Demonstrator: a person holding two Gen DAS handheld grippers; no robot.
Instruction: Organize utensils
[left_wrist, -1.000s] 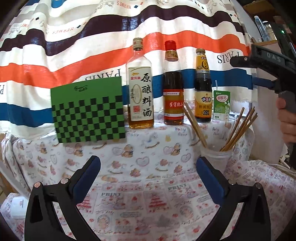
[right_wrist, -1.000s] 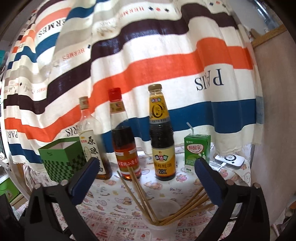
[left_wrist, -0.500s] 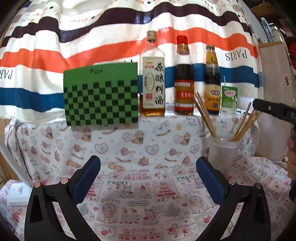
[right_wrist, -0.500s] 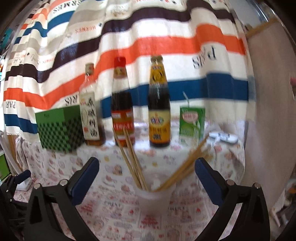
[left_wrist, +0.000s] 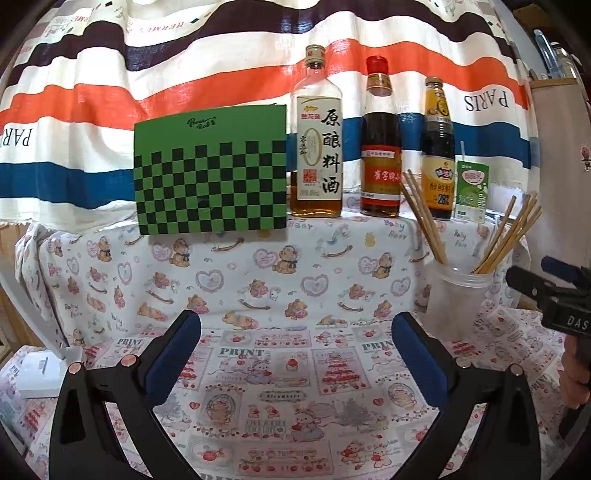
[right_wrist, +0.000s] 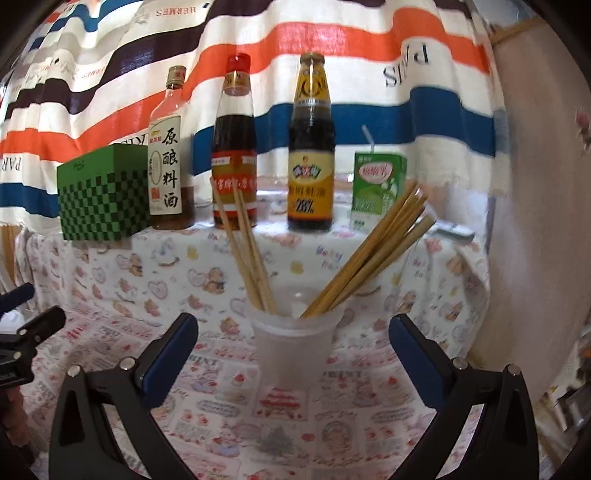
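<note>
Two blue-padded fingers of the left gripper (left_wrist: 295, 338) stand wide apart with nothing between them, over the printed cloth (left_wrist: 280, 391). In the left wrist view the cup (left_wrist: 456, 301) stands at about 3 o'clock from that gap, upright on the cloth, with chopsticks (left_wrist: 424, 221) fanned out of it in two bundles. At 12 o'clock, on a raised ledge, stand three bottles (left_wrist: 381, 147) in a row; a green box (left_wrist: 210, 173) is at 11 o'clock and a carton (left_wrist: 472, 192) at 2 o'clock. The right gripper's black body shows at the 3 o'clock edge, with part of a hand (left_wrist: 574, 376) below it.

In the right wrist view the right gripper (right_wrist: 293, 338) is also spread wide and empty. The cup (right_wrist: 293, 343) sits at 12 o'clock, centred between the fingers but beyond their tips, whether touching I cannot tell. Chopsticks (right_wrist: 373, 251) lean to 11 and 1 o'clock. Bottles (right_wrist: 311, 147), box (right_wrist: 99, 195) and carton (right_wrist: 376, 188) line the ledge behind.
</note>
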